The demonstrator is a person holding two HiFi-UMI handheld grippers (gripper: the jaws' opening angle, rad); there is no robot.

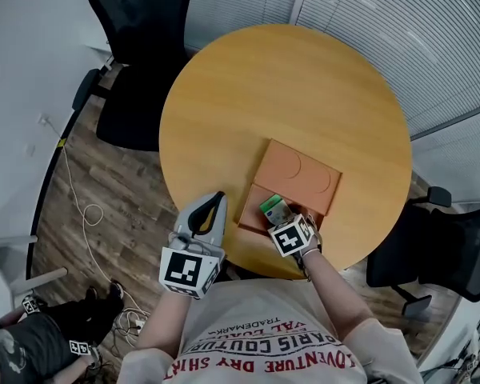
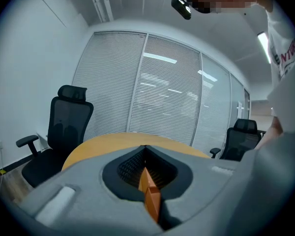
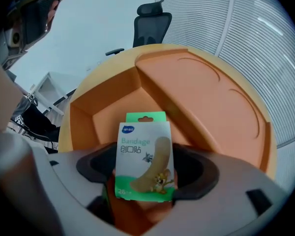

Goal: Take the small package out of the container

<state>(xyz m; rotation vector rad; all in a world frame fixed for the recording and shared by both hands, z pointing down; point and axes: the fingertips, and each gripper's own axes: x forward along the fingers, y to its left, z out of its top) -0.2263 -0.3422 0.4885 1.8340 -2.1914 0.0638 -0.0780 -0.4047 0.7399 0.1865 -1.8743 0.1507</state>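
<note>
The small package, a green and white bandage box, stands face-on between the jaws of my right gripper. Those jaws are spread wider than the box, and I see no pad pressing on it. In the head view the package sits over the open compartment of the orange container, just beyond the right gripper. The container's hinged lid lies open and flat behind it. My left gripper hovers at the table's near left edge, its orange fingers shut together on nothing.
The container rests on a round wooden table near its front edge. Black office chairs stand at the far left and the right. Cables trail on the wood floor, and another person's legs show at bottom left.
</note>
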